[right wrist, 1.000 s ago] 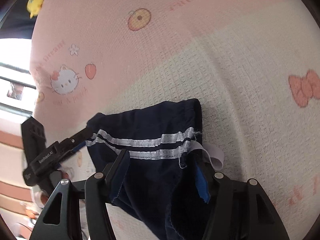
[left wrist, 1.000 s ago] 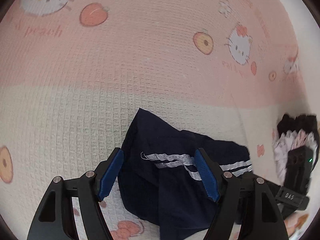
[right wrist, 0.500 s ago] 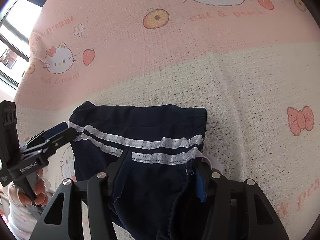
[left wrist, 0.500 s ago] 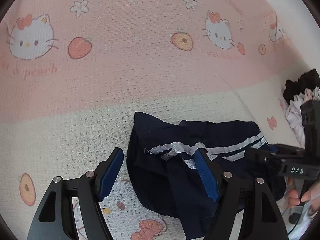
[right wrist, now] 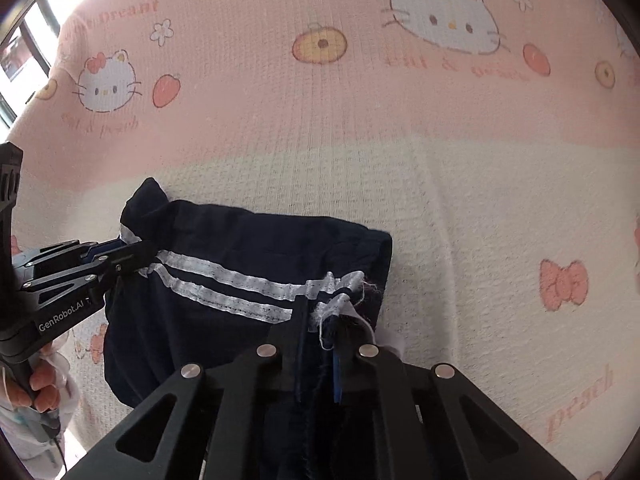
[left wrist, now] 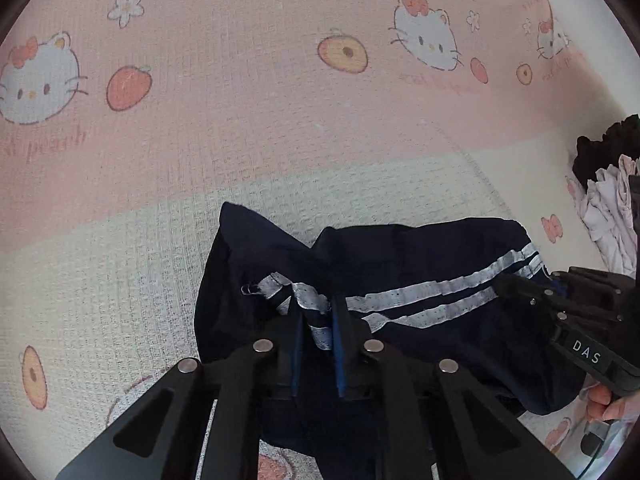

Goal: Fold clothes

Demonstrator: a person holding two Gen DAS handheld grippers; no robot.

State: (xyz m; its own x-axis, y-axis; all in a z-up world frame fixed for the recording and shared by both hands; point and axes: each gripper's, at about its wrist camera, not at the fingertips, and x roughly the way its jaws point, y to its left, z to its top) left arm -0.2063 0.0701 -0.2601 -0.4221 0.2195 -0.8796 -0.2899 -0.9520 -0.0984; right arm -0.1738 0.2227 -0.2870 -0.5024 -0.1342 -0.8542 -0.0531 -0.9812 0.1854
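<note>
Navy shorts (left wrist: 400,264), pinched by both tongs (left wrist: 316,320) (right wrist: 320,320), lie on a pink-and-cream cartoon blanket (left wrist: 240,120).

The left claw (left wrist: 316,320) sits at the lower middle of its frame, jaws closing, blue pads pinching dark cloth. The right claw (right wrist: 320,320), lower middle of its own frame, is clamped tight likewise. Fingers (right wrist: 40,392) grip a handle at lower left there.
</note>
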